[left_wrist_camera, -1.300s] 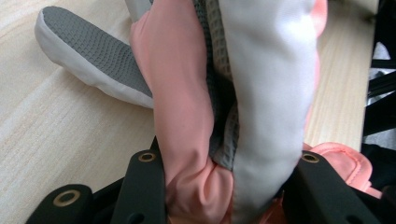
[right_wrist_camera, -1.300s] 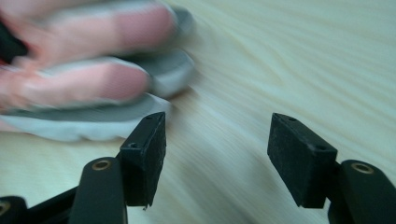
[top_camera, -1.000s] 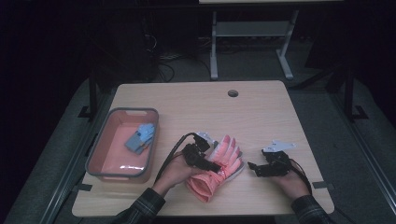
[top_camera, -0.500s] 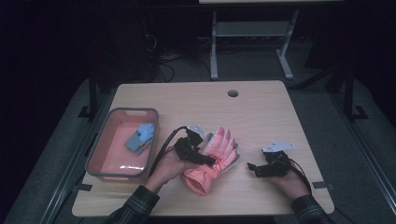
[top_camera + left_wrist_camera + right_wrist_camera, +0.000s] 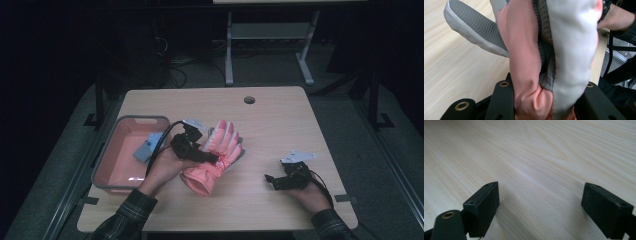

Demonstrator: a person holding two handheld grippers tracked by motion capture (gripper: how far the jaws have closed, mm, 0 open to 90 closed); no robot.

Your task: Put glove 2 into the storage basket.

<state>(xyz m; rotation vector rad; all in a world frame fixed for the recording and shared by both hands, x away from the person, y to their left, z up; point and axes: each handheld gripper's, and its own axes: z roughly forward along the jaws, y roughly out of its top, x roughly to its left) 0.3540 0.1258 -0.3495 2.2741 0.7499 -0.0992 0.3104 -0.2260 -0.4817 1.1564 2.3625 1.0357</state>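
My left gripper (image 5: 212,157) is clenched on the pink glove (image 5: 214,159), the jaws pinching bunched fabric near the wrist, as the left gripper view (image 5: 541,75) makes plain. The glove sits near the table's (image 5: 280,120) centre, cuff towards six o'clock and its fingers towards twelve, just at three o'clock of the pink bin (image 5: 112,152). I judge it light, soft and floppy (padded, so it squashes rather than slips), and the textured grey palm should give decent friction. Gripped at one spot, the rest will droop, so I would rather hold it by the wrist or cuff than by a finger. My right gripper (image 5: 272,181) rests released on bare wood at four o'clock, jaws wide apart.
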